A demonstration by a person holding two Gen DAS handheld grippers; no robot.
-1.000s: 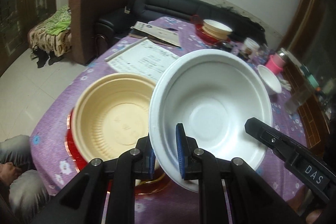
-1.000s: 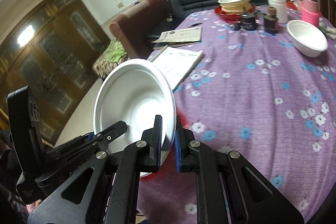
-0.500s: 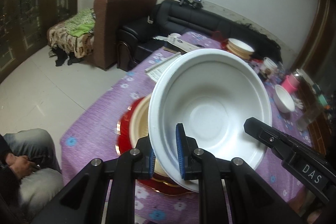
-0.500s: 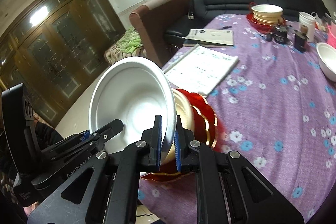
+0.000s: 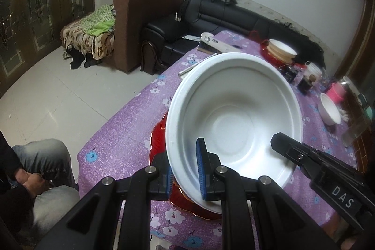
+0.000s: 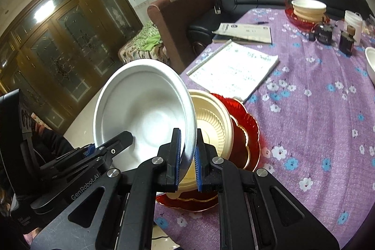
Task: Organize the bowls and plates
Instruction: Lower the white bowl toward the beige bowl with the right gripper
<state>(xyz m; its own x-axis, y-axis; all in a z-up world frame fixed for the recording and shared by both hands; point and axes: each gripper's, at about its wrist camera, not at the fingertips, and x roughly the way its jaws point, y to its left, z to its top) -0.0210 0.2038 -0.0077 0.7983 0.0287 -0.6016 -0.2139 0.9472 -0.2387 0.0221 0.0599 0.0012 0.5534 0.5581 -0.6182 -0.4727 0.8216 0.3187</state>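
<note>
The white bowl [image 5: 232, 123] has risen above the tan bowl [image 6: 211, 123] on the red plate [image 6: 246, 130]; both the left gripper [image 5: 185, 175] and the right gripper [image 6: 187, 156] clamp its rim. Another white bowl [image 5: 330, 109] far beyond the red plate is unstacked.

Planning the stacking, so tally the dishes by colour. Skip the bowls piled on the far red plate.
White bowls: 2, the large white bowl clamped by both the left gripper and the right gripper, and the small white bowl
Cream ribbed plastic bowl: 1
Red scalloped plates: 2, the near red plate and the far red plate
Total: 5
</note>
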